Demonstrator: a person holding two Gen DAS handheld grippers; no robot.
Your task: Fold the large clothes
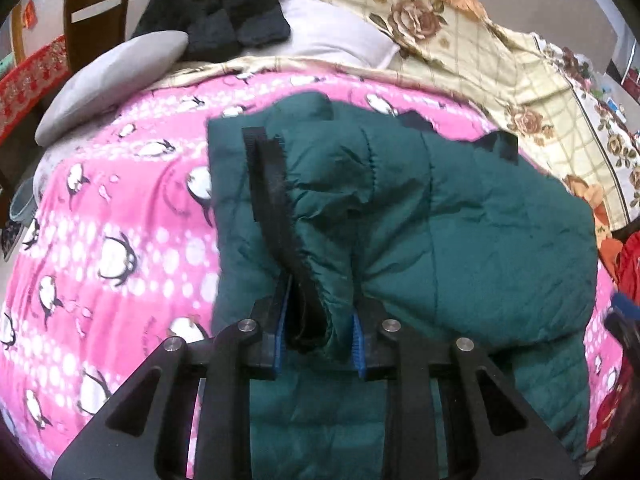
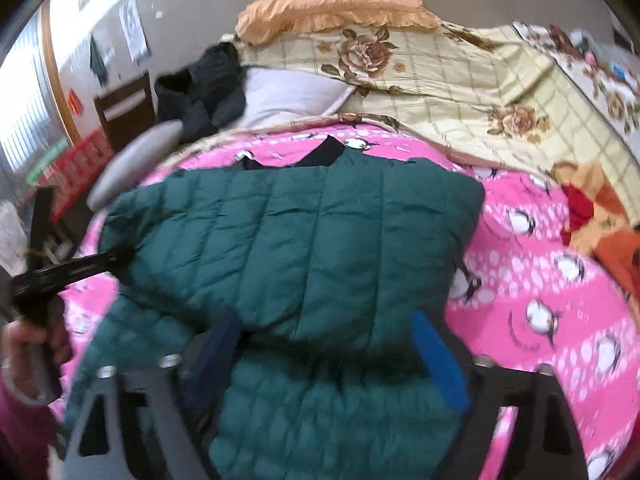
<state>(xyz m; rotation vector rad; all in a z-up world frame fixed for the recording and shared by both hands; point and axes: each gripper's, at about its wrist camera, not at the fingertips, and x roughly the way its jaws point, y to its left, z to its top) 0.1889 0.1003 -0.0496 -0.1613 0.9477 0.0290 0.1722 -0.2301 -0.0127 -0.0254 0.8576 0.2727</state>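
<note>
A dark green quilted jacket (image 1: 460,216) lies on a pink penguin blanket (image 1: 120,208) on the bed, with part folded over the rest. My left gripper (image 1: 318,336) is shut on the jacket's black-trimmed edge (image 1: 272,200), which bunches up between the blue pads. In the right wrist view the jacket (image 2: 300,248) spreads across the blanket (image 2: 540,300). My right gripper (image 2: 328,356) is open, its blue pads wide apart just above the jacket. The left gripper (image 2: 60,272) shows at the left edge, held by a hand.
A grey pillow (image 1: 108,80), a black garment (image 1: 216,16) and a white pillow (image 1: 332,28) lie at the bed's far end. A floral quilt (image 1: 520,92) covers the far right. A wooden chair (image 1: 96,20) and red cloth (image 1: 28,84) stand at left.
</note>
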